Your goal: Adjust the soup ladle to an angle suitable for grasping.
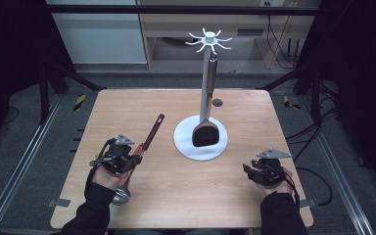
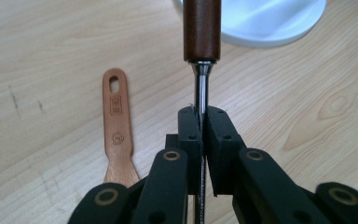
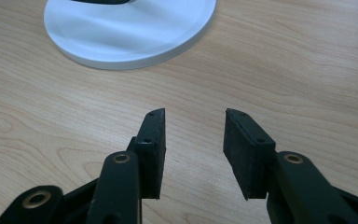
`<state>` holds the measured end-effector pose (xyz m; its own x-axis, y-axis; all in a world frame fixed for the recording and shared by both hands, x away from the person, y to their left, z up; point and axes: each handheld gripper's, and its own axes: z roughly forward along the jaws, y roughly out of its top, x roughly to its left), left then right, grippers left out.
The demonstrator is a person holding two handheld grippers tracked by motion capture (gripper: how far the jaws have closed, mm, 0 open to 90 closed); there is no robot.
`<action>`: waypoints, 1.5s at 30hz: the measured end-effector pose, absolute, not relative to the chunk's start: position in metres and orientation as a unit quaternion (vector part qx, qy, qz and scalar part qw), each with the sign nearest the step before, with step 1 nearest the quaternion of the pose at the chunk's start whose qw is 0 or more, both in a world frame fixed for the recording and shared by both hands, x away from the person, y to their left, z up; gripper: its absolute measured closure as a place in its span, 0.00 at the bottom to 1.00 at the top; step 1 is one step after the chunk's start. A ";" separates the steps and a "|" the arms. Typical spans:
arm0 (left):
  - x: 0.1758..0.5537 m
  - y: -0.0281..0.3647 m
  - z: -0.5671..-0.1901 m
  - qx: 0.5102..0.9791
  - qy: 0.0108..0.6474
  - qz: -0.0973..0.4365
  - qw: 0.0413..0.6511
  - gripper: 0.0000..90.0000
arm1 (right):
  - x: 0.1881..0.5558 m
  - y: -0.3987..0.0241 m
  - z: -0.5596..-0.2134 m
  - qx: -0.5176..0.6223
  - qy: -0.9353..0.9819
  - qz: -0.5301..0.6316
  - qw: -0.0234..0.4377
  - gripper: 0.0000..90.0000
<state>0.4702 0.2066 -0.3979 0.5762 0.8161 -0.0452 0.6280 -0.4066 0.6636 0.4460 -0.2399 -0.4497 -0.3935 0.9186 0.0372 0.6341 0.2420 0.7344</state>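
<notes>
My left gripper (image 1: 136,157) (image 2: 201,116) is shut on the thin steel shaft of a ladle (image 2: 201,84). The ladle's brown handle (image 1: 153,131) (image 2: 201,28) slants toward the white stand, and its steel bowl (image 1: 121,196) sits at the near end below my left hand. The white stand's round base (image 1: 186,144) (image 2: 270,23) (image 3: 121,37) is at the table's middle. A black-headed spatula (image 1: 205,134) hangs from the stand's hooked top (image 1: 208,40). At the front right, my right gripper (image 1: 247,169) (image 3: 193,116) is open with nothing between its jaws.
A flat wooden handle (image 2: 117,135) with a hanging hole lies on the table just left of the left gripper's jaws. A small dark disc (image 1: 217,103) sits behind the stand. The wooden table (image 1: 176,196) ends in rounded edges, with metal rails on both sides.
</notes>
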 end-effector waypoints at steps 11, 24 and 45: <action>0.455 0.203 -0.370 0.801 0.408 0.179 0.399 0.94 | 0.446 -0.240 -0.450 0.512 0.760 0.343 0.207 0.66; 0.448 0.201 -0.352 0.779 0.386 0.204 0.449 0.94 | 0.447 -0.240 -0.450 0.510 0.761 0.343 0.207 0.66; 0.443 0.188 -0.316 0.754 0.349 0.222 0.510 0.94 | 0.446 -0.241 -0.449 0.511 0.759 0.344 0.211 0.65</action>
